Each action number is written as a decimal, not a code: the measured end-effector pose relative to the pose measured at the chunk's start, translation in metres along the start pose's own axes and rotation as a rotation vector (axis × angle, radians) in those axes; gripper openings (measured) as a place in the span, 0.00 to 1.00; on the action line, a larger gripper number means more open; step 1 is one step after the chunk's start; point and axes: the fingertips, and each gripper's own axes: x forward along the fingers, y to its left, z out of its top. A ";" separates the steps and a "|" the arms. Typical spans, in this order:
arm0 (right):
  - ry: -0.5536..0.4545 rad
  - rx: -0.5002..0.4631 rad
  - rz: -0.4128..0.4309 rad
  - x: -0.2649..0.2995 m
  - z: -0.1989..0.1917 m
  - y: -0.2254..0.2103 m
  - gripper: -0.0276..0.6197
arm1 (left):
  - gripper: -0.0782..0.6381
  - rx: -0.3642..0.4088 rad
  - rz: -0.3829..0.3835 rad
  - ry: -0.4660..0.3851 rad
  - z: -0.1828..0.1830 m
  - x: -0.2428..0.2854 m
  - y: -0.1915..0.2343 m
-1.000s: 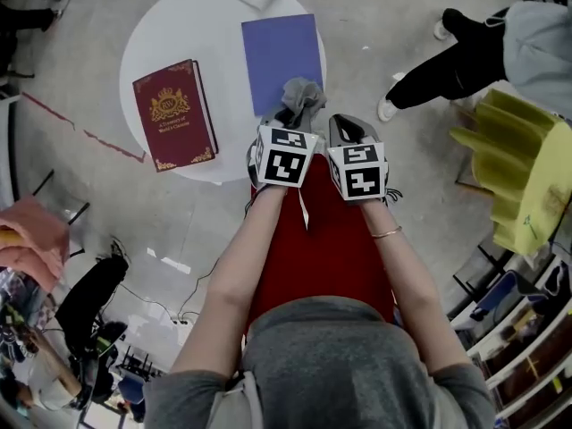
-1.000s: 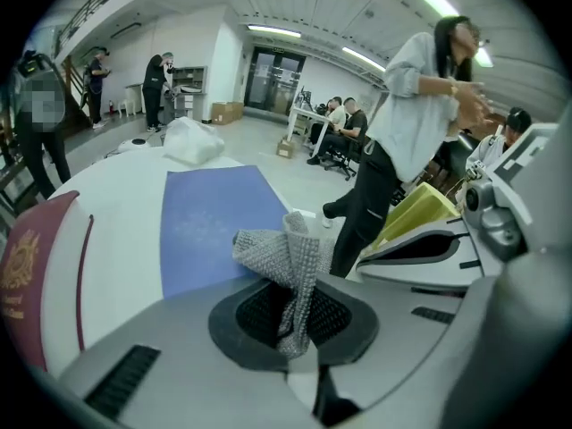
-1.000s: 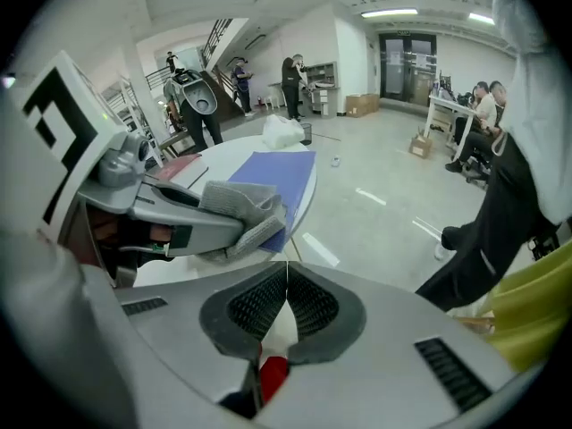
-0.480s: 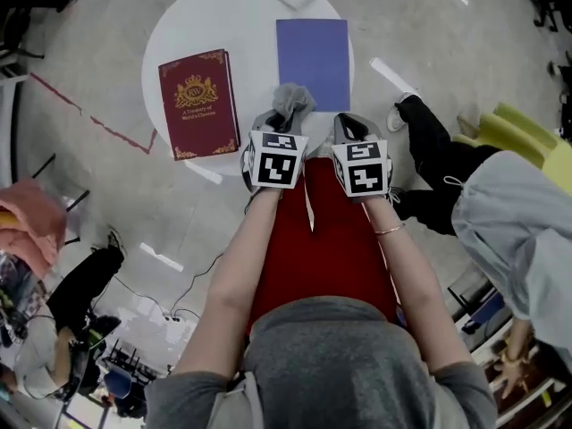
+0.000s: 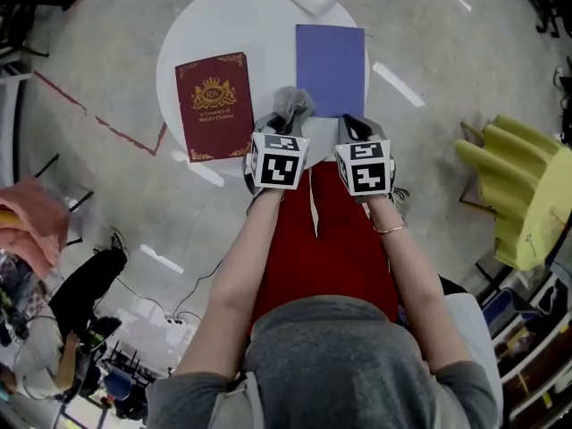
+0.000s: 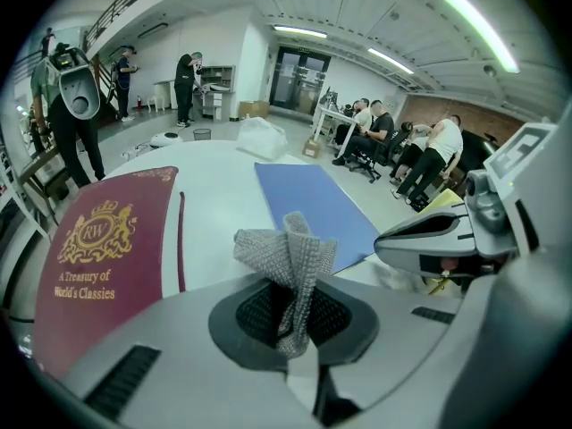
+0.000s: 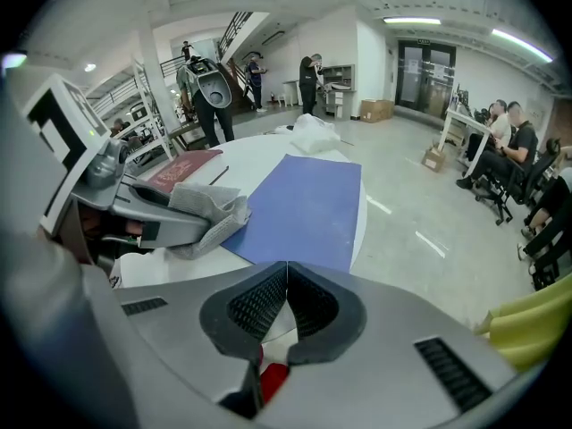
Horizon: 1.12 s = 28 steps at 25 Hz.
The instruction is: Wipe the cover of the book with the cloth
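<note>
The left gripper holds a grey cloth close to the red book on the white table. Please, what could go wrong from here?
1. The jaws of the left gripper pinch only a narrow fold of the grey knitted cloth, so it may slip out during rubbing.
2. The dark red hardcover book lies loose near the edge of the round white table. The right gripper is shut and empty, so wiping could push the book off.

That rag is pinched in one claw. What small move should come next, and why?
Probably ease the left gripper forward and to the right, bringing the cloth down onto the blue book. Its jaws are shut on the cloth, which sits by that book's near corner, seemingly not yet on a cover. The right gripper is shut and empty.
</note>
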 end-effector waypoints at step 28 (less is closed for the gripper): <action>-0.087 -0.135 0.077 -0.018 0.054 0.053 0.09 | 0.15 -0.138 0.031 -0.137 0.019 -0.069 0.037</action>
